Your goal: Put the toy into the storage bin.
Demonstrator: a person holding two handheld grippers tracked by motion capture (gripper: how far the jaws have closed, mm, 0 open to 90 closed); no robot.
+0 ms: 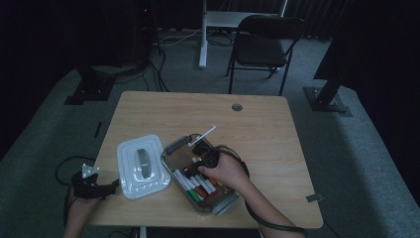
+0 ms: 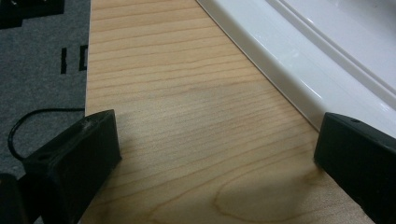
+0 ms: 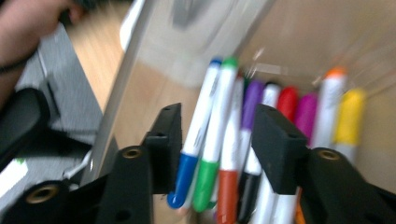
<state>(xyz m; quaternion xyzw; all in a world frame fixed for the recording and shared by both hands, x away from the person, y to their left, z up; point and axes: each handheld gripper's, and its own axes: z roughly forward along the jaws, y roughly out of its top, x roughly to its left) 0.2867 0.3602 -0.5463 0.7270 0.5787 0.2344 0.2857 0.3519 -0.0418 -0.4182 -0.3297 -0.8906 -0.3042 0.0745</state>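
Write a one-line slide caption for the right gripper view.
Open right tongs poised above a row of colored markers lying in the clear bin.

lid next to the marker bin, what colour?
White, with a grey handle in the middle; the lid shows best in the high view.

Black tongs [image 3: 215, 149], boxy pads, brass screw holes.
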